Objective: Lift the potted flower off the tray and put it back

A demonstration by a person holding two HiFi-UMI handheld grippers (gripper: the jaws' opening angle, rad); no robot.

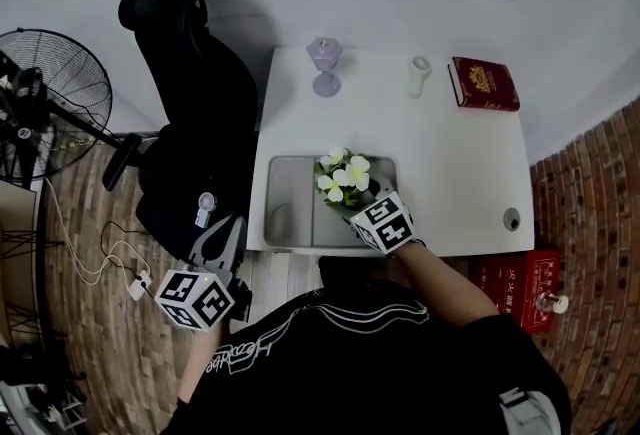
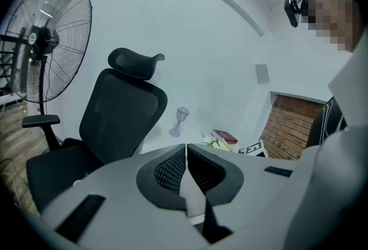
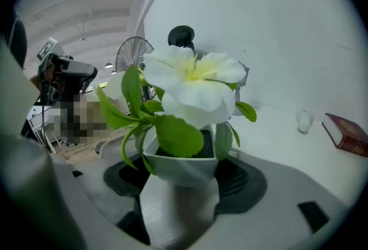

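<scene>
White potted flower (image 3: 183,158) | gripped by right tongs (image 3: 183,179) | at grey tray (image 1: 285,215)

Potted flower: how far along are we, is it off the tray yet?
Done: the right hand-held gripper is closed on the pot, pads against both its sides. In hand: that grasp; the flower is over the right end of the tray, and no lift shows yet. Left: raise it clear, set it back, release. The left hand-held gripper is shut, empty, off the table.
</scene>
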